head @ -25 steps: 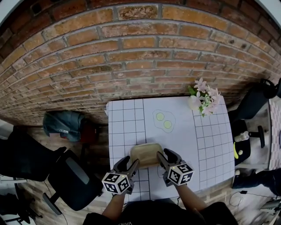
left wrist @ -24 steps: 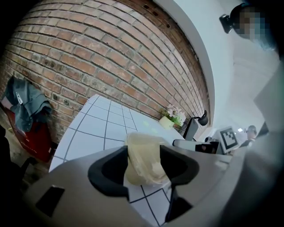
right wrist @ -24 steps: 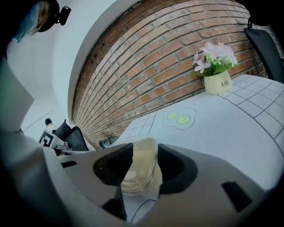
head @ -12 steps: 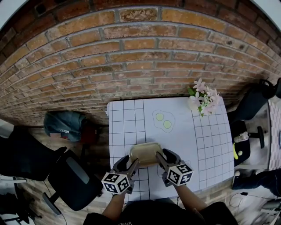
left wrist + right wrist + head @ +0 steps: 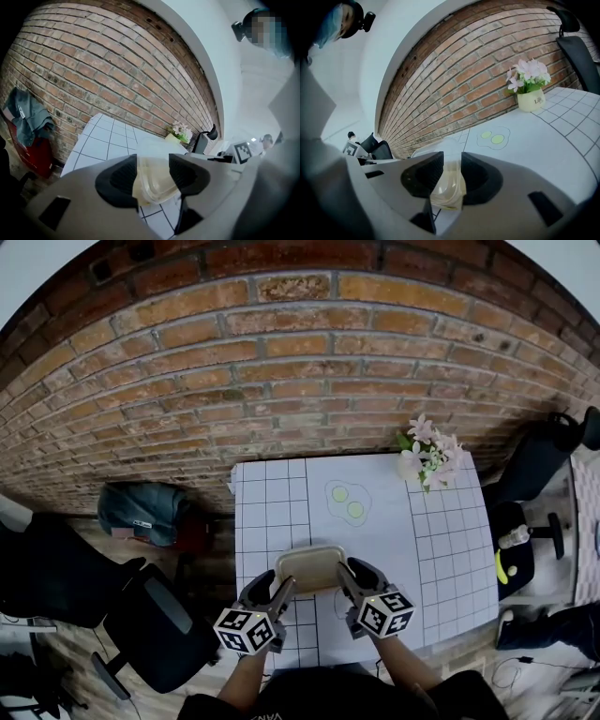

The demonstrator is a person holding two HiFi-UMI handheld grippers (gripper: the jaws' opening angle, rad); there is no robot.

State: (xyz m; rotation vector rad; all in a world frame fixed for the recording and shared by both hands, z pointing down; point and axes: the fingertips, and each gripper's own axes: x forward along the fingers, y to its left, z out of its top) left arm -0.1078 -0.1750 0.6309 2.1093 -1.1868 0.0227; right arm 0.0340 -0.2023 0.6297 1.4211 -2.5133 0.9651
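Nearest the person, both claws are clamped on one thin, see-through plastic container point(image 5: 311, 567) held over the near edge of the gridded white surface point(image 5: 450, 549). The left claw point(image 5: 278, 588) pinches its rim at the container's 7 o'clock corner. The right claw point(image 5: 343, 572) pinches the rim at 5 o'clock. Each gripper view shows the pale plastic squeezed between the dark pads, at the left claw point(image 5: 152, 172) and at the right claw point(image 5: 446, 169) alike. Whether the container is clear of the surface I cannot tell.

It looks light and flimsy, likely to bow or slip if gripped at one spot. The stiffer rim, taken at two opposite corners as here, seems the sensible hold, with a gentle squeeze.

Beyond it, at 12 o'clock, lies a fried-egg mat point(image 5: 347, 502). At 2 o'clock a pot of pink flowers point(image 5: 427, 454) stands by the brick wall point(image 5: 281, 362). Off the surface, at 9 o'clock, a black chair point(image 5: 155, 624) stands on the floor.
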